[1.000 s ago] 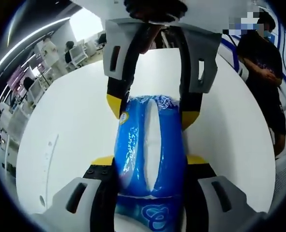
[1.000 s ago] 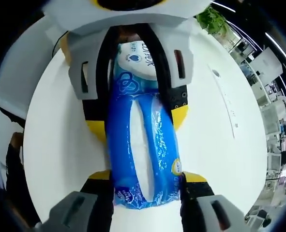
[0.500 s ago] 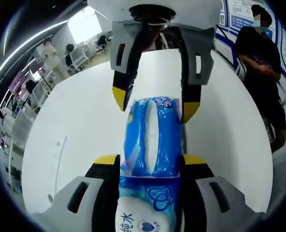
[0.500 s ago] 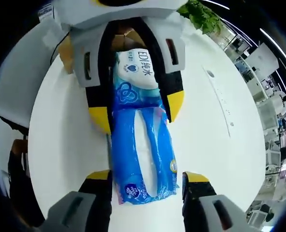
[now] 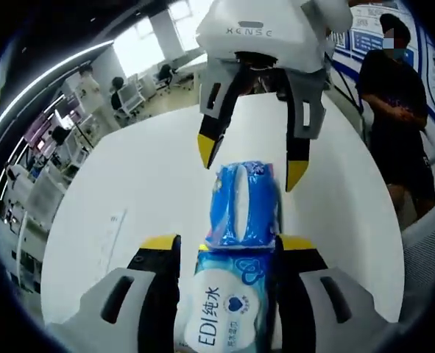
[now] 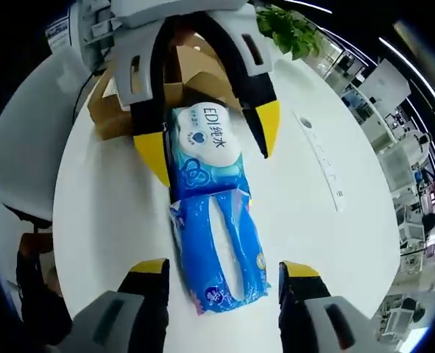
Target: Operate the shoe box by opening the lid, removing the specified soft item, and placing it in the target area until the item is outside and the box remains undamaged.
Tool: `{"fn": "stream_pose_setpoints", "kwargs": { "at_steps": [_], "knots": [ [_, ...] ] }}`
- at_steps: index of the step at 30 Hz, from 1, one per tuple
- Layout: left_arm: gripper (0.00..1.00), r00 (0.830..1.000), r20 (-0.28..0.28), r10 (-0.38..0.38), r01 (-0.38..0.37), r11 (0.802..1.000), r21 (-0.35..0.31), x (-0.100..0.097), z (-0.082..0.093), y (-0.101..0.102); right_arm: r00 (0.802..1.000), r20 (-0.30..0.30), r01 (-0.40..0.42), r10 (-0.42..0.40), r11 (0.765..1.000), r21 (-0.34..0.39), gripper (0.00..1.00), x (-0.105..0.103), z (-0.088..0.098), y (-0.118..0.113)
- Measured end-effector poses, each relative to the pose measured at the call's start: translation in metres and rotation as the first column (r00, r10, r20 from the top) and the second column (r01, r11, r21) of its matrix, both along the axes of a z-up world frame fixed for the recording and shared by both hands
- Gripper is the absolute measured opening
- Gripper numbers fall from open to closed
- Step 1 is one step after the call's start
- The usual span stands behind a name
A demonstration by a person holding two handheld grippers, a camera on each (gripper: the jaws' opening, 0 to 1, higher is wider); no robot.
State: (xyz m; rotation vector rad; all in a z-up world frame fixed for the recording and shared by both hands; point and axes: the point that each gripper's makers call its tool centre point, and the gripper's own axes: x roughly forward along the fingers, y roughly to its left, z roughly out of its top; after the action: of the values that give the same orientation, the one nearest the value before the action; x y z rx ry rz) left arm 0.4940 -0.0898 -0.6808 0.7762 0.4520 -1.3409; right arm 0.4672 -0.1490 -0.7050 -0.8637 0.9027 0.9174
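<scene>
Two soft packs are seen lying end to end on the white table (image 6: 92,220): a blue tissue pack (image 6: 221,254) and a wet-wipe pack (image 6: 206,143) with a white label. Both are outside the brown cardboard box (image 6: 188,81), which stands open behind them in the right gripper view and appears undamaged.

The left gripper (image 5: 228,254) is placed with its jaws on either side of the wet-wipe pack (image 5: 221,305); whether the pads are pressing it cannot be told. The right gripper (image 6: 224,273) is held with its jaws apart, clear of the tissue pack on both sides, nothing being gripped. In the left gripper view, the right gripper (image 5: 250,158) is seen spread wide just beyond the far end of the tissue pack (image 5: 243,202).

Both packs are judged light, yielding and film-wrapped, hence slippery and easily creased. A hold across the short width, near the middle of a pack, is advised; the crinkled end seal is considered a poor purchase. A person (image 5: 394,110) is noted beside the table.
</scene>
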Motion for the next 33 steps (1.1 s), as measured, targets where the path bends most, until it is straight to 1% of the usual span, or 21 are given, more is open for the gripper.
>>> {"fn": "stream_pose_setpoints", "kwargs": {
  "at_steps": [2, 7, 9, 11, 12, 16, 17, 19, 21, 23, 26, 29, 33],
  "knots": [
    [0.51, 1.000, 0.003, 0.004, -0.004, 1.000, -0.001, -0.001, 0.003, 0.005, 1.000, -0.004, 0.019, -0.018, 1.000, 0.016, 0.58, -0.002, 0.004, 0.003],
    [0.52, 1.000, 0.007, 0.025, -0.025, 1.000, -0.018, -0.004, 0.016, 0.021, 0.999, 0.010, 0.051, -0.052, 0.997, 0.049, 0.59, -0.005, 0.014, 0.011],
    [0.52, 1.000, 0.011, 0.029, -0.029, 0.999, -0.021, -0.006, 0.021, 0.027, 0.997, 0.014, 0.072, -0.074, 0.994, 0.079, 0.59, -0.007, 0.018, 0.018],
    [0.53, 1.000, 0.013, 0.022, -0.021, 0.999, -0.027, -0.011, 0.025, 0.033, 0.996, 0.017, 0.082, -0.084, 0.992, 0.094, 0.59, -0.008, 0.021, 0.023],
    [0.53, 1.000, 0.023, 0.022, -0.021, 0.999, -0.023, -0.013, 0.027, 0.038, 0.996, 0.019, 0.088, -0.091, 0.990, 0.107, 0.59, -0.009, 0.023, 0.027],
    [0.53, 0.999, 0.021, 0.038, -0.037, 0.999, -0.028, -0.016, 0.032, 0.053, 0.994, 0.018, 0.104, -0.107, 0.986, 0.134, 0.59, -0.011, 0.022, 0.034],
    [0.53, 0.999, 0.024, 0.041, -0.040, 0.999, -0.028, -0.017, 0.033, 0.059, 0.993, 0.014, 0.113, -0.116, 0.982, 0.153, 0.59, -0.012, 0.023, 0.040],
    [0.53, 0.998, 0.027, 0.051, -0.051, 0.998, -0.032, -0.018, 0.035, 0.069, 0.992, 0.016, 0.120, -0.124, 0.979, 0.163, 0.59, -0.012, 0.025, 0.046],
    [0.53, 0.998, 0.027, 0.062, -0.061, 0.998, -0.033, -0.018, 0.036, 0.075, 0.992, 0.016, 0.123, -0.128, 0.977, 0.172, 0.59, -0.012, 0.026, 0.050],
    [0.52, 0.996, 0.020, 0.091, -0.090, 0.995, -0.044, -0.018, 0.039, 0.091, 0.992, 0.019, 0.121, -0.127, 0.975, 0.186, 0.59, -0.015, 0.029, 0.061],
    [0.52, 0.993, 0.020, 0.112, -0.111, 0.993, -0.048, -0.018, 0.041, 0.107, 0.992, 0.016, 0.122, -0.128, 0.972, 0.200, 0.59, -0.017, 0.031, 0.065],
    [0.52, 0.989, 0.009, 0.146, -0.145, 0.987, -0.062, -0.017, 0.045, 0.123, 0.990, 0.005, 0.134, -0.139, 0.964, 0.229, 0.58, -0.020, 0.032, 0.078],
    [0.52, 0.982, 0.011, 0.188, -0.186, 0.980, -0.068, -0.012, 0.046, 0.147, 0.990, 0.000, 0.133, -0.138, 0.959, 0.250, 0.58, -0.025, 0.035, 0.094]
  ]
}}
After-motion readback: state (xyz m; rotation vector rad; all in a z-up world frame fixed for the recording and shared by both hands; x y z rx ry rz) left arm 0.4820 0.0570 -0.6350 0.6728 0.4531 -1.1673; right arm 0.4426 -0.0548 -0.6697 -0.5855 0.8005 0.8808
